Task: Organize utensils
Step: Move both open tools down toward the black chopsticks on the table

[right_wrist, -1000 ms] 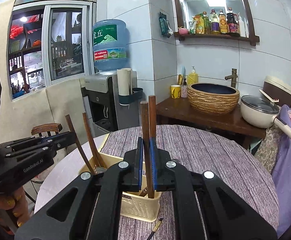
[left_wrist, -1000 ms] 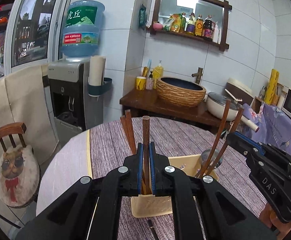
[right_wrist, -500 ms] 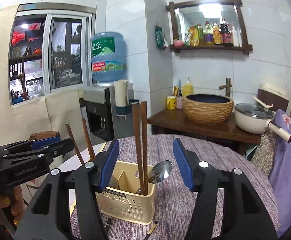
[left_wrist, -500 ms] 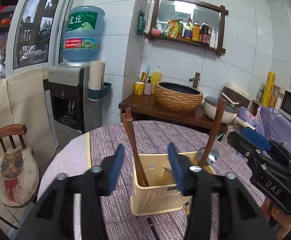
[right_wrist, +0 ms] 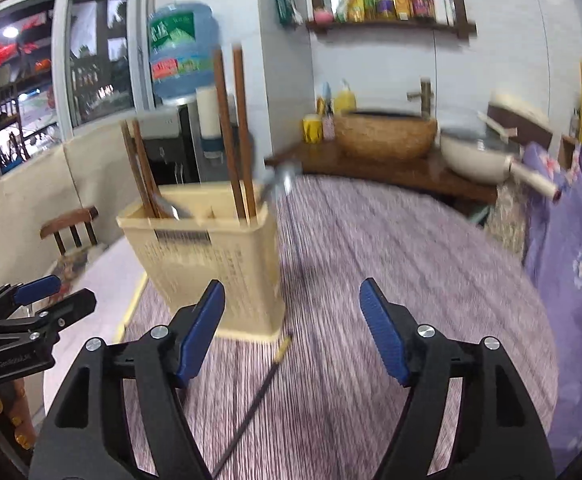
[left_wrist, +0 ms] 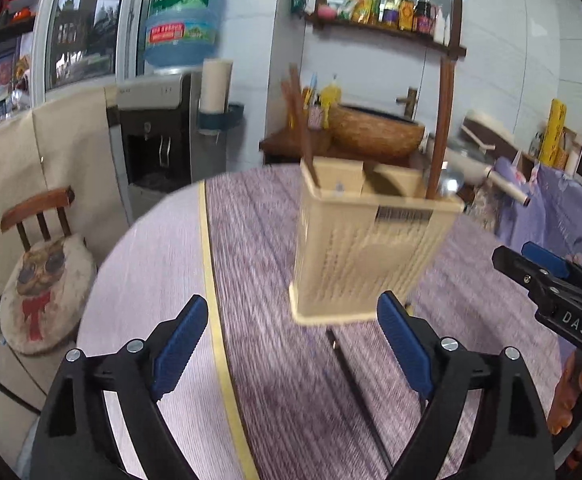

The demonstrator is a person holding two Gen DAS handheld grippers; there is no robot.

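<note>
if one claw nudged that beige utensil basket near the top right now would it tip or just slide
Probably tips fairly easily: the utensil basket is tall on a narrow base, and its perforated plastic walls look light. The chopsticks stand far above the rim, likely raising the weight. The woven purple table mat might grip the base rather than let it slide.

blur: basket [left_wrist: 367, 240] print unreadable | black stick [right_wrist: 251, 412] end cut off

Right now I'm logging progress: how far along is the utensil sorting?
Done: two pairs of chopsticks and a spoon stand in the caddy. In hand: nothing; the left gripper and right gripper are both empty, jaws opening. Left: one dark chopstick lies on the table beside the caddy.
</note>
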